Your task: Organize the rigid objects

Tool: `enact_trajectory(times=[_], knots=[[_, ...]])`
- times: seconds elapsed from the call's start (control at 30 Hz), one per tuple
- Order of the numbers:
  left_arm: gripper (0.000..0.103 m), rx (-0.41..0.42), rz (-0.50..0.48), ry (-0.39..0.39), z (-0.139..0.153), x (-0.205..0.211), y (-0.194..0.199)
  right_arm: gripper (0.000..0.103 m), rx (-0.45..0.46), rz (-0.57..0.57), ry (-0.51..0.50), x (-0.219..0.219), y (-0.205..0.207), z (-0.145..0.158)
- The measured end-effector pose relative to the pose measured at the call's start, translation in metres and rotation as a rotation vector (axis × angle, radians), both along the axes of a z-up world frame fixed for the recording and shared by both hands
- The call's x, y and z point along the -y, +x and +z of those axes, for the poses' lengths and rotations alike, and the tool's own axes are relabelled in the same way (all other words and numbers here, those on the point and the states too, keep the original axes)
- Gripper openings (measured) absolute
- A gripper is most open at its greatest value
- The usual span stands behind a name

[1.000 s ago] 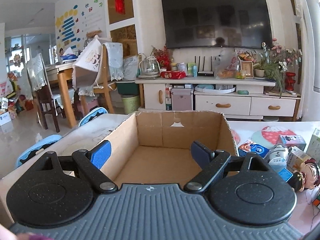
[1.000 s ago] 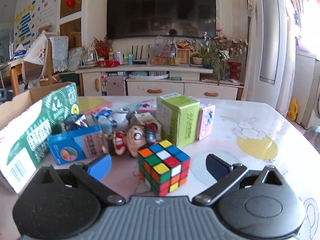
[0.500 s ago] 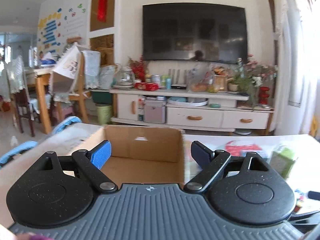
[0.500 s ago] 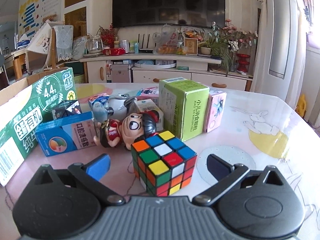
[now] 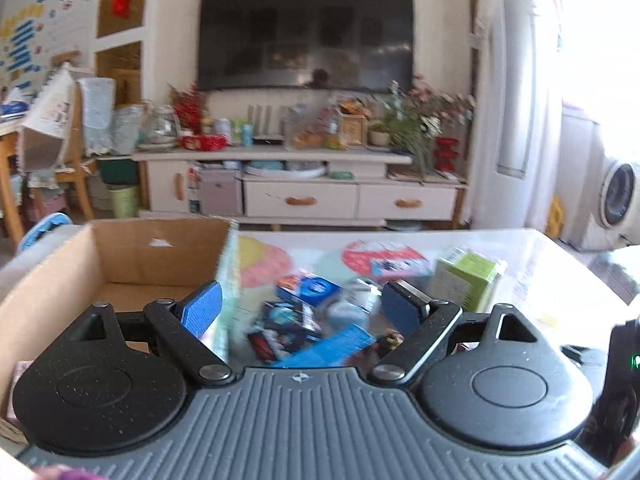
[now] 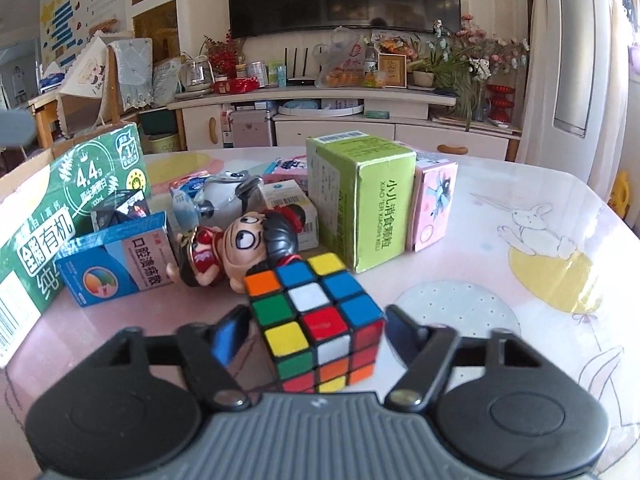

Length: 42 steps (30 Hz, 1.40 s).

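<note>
Progress is minimal: cardboard box [image 5: 120,256] looks empty (interior partly hidden). Right gripper [image 6: 310,330] jaws straddle Rubik's cube [image 6: 316,328], not clamped; left gripper [image 5: 298,306] jaws spread, empty.

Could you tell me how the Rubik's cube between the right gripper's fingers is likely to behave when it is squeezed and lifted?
The Rubik's cube looks rigid, so it should not deform. It sits corner-on to the right hand-held gripper, so it may twist as the open jaws close. Its glossy stickers could be slightly slippery, and its flat base makes rolling unlikely.
</note>
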<state>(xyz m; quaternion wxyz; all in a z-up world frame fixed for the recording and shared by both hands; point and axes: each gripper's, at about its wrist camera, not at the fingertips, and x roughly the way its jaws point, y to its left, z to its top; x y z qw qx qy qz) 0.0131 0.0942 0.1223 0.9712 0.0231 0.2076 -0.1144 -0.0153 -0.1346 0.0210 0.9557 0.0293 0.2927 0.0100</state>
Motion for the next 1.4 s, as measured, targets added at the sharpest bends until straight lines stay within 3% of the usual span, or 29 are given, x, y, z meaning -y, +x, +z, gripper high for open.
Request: enact_trajectory(times=[0.33,0.43,0.77,1.2,1.4], knots=[[0.103,-0.106,-0.151,0.071,-0.034,0.056,0.017,0.064,-0.007,-0.055,-0.002,0.026,-0.005,0.002],[0.103,-0.155,-0.154,0.064,-0.045,0.070,0.023,0.064,0.007,-0.078,-0.013,0.037,-0.007,0.005],[0.103,-0.288,-0.023,-0.082,-0.070,0.097,0.052,0.064,0.015,-0.080,0.005,0.061,-0.009,0.008],[0.103,-0.306,0.079,-0.071,-0.077,0.121,0.086,0.064,0.010,-0.047,0.027,0.070,-0.004,0.009],[0.103,-0.279,0.072,-0.017,-0.078,0.120,0.087,0.064,-0.022,-0.039,0.040,0.070,0.001,0.006]])
